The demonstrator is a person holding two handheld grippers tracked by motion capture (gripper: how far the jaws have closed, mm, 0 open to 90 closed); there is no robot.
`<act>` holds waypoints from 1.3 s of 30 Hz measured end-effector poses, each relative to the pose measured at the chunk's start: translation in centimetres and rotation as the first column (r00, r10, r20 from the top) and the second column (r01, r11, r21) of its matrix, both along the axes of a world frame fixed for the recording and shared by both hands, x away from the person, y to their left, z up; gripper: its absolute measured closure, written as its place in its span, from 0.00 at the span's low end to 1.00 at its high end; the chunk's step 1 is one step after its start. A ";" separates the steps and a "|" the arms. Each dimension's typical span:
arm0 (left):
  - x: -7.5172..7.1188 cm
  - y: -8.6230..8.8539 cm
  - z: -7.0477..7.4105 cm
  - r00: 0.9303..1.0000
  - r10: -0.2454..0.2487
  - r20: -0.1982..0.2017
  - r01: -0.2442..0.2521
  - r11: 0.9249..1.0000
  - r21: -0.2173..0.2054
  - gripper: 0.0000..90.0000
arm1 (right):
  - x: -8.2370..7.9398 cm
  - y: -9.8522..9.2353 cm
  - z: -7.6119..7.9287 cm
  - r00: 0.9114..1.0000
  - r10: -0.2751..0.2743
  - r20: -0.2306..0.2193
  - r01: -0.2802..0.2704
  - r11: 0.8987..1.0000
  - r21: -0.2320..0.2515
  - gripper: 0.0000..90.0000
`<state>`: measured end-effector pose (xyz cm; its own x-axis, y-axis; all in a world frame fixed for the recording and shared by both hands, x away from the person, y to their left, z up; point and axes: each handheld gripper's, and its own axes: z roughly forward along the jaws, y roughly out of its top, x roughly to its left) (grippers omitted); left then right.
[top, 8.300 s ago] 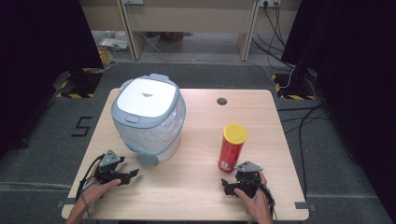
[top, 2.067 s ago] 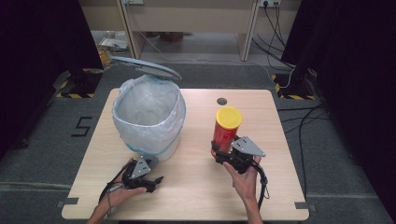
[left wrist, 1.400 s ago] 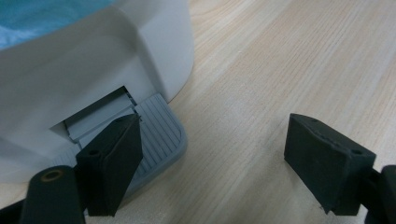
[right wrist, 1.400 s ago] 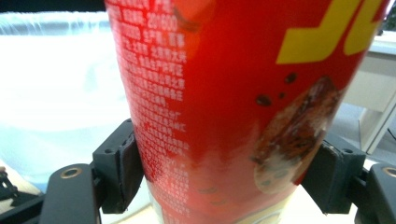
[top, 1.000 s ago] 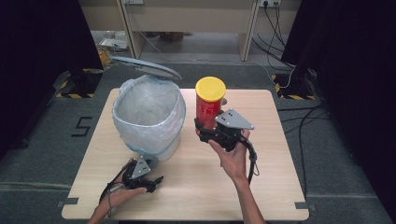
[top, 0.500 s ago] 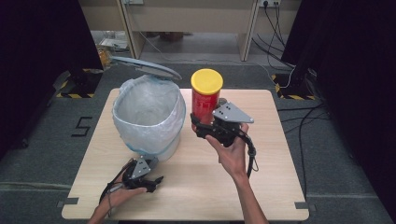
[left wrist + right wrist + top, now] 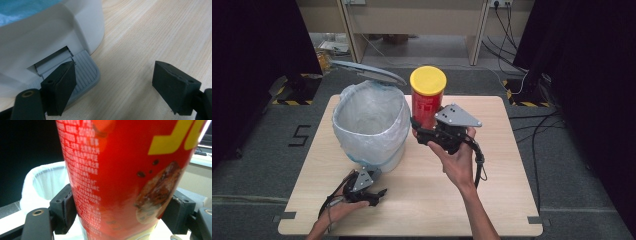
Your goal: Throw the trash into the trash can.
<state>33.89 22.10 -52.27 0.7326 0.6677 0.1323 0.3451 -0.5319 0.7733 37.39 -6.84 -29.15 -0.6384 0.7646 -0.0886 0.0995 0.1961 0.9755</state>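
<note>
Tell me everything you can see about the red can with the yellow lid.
The red can is a tall cylinder with a flat yellow lid, closed. The right gripper view shows white small print, big yellow letters and a cookie picture on it. It is upright, lifted off the table, beside the open lined bin. The right tool clamps its lower part, one jaw on each side.

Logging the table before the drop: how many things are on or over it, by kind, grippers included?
Pedal bin, lid up, lined with a bag: 1
Red snack canister with yellow cap, held upright in the right gripper: 1
Grippers: 2, the left gripper with one of its jaws on the pedal
Total: 4
</note>
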 end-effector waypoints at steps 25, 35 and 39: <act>0.0 0.0 0.0 1.000 -0.003 -0.004 0.003 1.000 0.002 0.21 | 0.7 4.8 3.8 0.994 0.110 0.005 -0.110 0.994 0.026 0.27; 0.0 0.0 0.0 1.000 -0.001 -0.008 0.001 1.000 -0.003 0.21 | 1.2 7.3 4.1 0.989 0.148 -0.006 -0.147 0.989 0.008 0.27; 0.0 0.0 0.0 1.000 -0.003 -0.008 0.002 1.000 -0.002 0.21 | 1.4 8.4 4.2 0.986 0.167 -0.007 -0.167 0.986 -0.005 0.27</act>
